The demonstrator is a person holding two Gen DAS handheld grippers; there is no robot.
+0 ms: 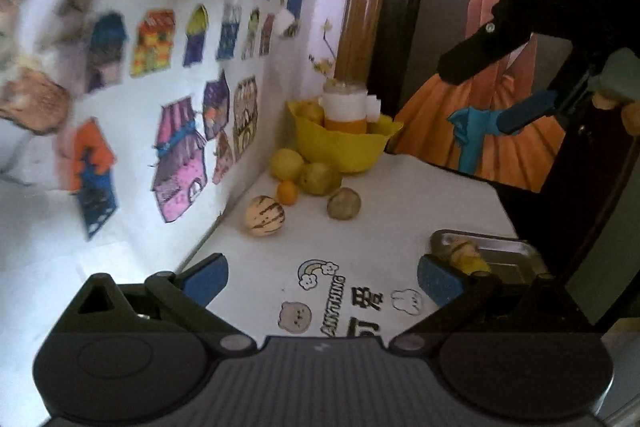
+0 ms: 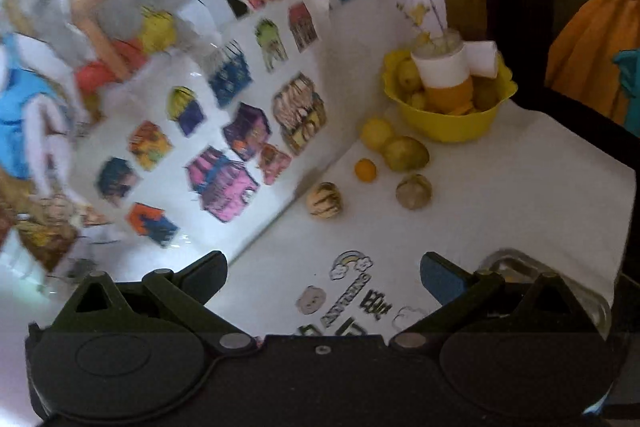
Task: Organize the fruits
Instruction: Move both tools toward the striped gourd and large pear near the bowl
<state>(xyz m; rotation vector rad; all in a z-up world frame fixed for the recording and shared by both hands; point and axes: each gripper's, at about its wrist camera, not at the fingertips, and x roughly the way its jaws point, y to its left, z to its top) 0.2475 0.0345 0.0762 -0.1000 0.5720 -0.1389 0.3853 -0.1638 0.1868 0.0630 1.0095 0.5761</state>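
Several loose fruits lie on the white tabletop near the wall corner: a striped pale melon point(image 1: 265, 216) point(image 2: 324, 200), a small orange point(image 1: 287, 192) point(image 2: 365, 169), a brownish round fruit point(image 1: 344, 203) point(image 2: 413, 191), and two yellow-green fruits point(image 1: 320, 178) point(image 2: 405, 153). A yellow bowl point(image 1: 344, 147) point(image 2: 452, 125) behind them holds more fruit and a white-and-orange jar. A metal tray point(image 1: 508, 259) point(image 2: 596, 303) with a yellowish fruit point(image 1: 466, 255) sits at right. My left gripper point(image 1: 322, 279) is open and empty. My right gripper point(image 2: 324, 275) is open and empty; it also shows in the left wrist view point(image 1: 476, 103), raised at upper right.
A white wall point(image 1: 140, 107) covered with colourful cartoon stickers borders the table on the left. A dark panel with an orange-dress picture point(image 1: 500, 131) stands behind. Printed cartoon marks point(image 1: 332, 291) lie on the tabletop. The table edge runs along the right point(image 2: 628, 211).
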